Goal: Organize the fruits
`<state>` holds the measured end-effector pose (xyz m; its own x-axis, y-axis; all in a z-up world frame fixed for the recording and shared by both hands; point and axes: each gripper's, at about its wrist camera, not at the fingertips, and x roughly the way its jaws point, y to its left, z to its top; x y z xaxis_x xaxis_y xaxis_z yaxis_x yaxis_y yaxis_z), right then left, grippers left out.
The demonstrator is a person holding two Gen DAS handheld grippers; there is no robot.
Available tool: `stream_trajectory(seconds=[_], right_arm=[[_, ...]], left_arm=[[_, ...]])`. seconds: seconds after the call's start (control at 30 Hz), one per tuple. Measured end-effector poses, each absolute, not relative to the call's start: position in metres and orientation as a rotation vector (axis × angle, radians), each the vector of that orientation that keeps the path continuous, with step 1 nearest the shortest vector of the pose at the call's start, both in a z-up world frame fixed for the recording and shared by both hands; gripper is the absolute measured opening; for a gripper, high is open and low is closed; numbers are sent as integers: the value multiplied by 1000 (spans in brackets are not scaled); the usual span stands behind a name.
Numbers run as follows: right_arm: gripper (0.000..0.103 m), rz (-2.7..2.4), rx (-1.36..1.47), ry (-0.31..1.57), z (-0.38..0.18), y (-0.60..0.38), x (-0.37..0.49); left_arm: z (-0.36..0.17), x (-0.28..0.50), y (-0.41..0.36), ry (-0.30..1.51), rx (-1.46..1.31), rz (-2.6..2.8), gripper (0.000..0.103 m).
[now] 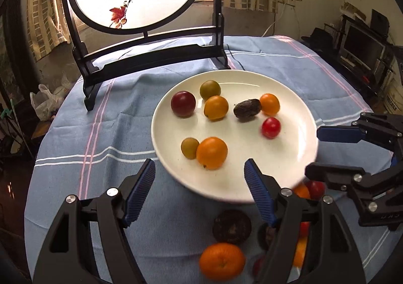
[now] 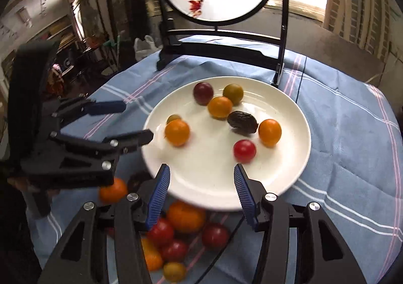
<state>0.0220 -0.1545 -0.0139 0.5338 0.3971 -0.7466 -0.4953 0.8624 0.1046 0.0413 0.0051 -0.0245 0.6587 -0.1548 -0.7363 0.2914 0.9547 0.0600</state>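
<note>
A white plate (image 1: 289,87) (image 2: 277,175) on the blue cloth holds several small fruits: orange (image 1: 212,153), red (image 1: 271,128), dark red (image 1: 183,103), green (image 1: 210,89) and a dark brown date-like one (image 1: 246,107). Loose fruits lie on the cloth in front of the plate: an orange one (image 1: 222,260), a dark brown one (image 1: 231,226), and a pile of red and orange ones (image 2: 185,216). My left gripper (image 1: 199,178) (image 2: 137,121) is open and empty at the plate's near left edge. My right gripper (image 2: 201,183) (image 1: 312,150) is open and empty over the plate's near rim.
A round painted screen on a black stand (image 1: 151,57) (image 2: 226,42) stands behind the plate. A black cable (image 2: 219,253) runs across the cloth among the loose fruits. The round table's edges fall off on the left and right.
</note>
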Motion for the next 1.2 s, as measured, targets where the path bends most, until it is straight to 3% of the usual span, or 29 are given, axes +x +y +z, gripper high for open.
stream_trajectory(seconds=[0.07, 0.3, 0.67, 1.03, 1.07, 1.1, 1.13, 1.2], right_arm=[[61, 576, -156, 851, -18, -159, -12], [59, 593, -368, 915, -60, -163, -83], [25, 599, -321, 944, -74, -156, -59], [25, 609, -236, 944, -65, -173, -62], [25, 610, -235, 942, -65, -173, -63], [25, 612, -232, 942, -65, -172, -63], [25, 617, -229, 943, -65, -172, -63], [25, 614, -226, 941, -64, -172, -65]], left_arm=[[-30, 20, 12, 813, 222, -268, 71], [-52, -52, 46, 835, 274, -342, 71], [-73, -56, 51, 881, 308, -351, 71], [-89, -21, 17, 881, 334, -458, 71], [-89, -19, 17, 885, 322, -468, 67], [-89, -17, 18, 892, 308, -481, 52], [-89, -16, 18, 909, 292, -505, 44], [-88, -19, 20, 913, 281, -496, 44]])
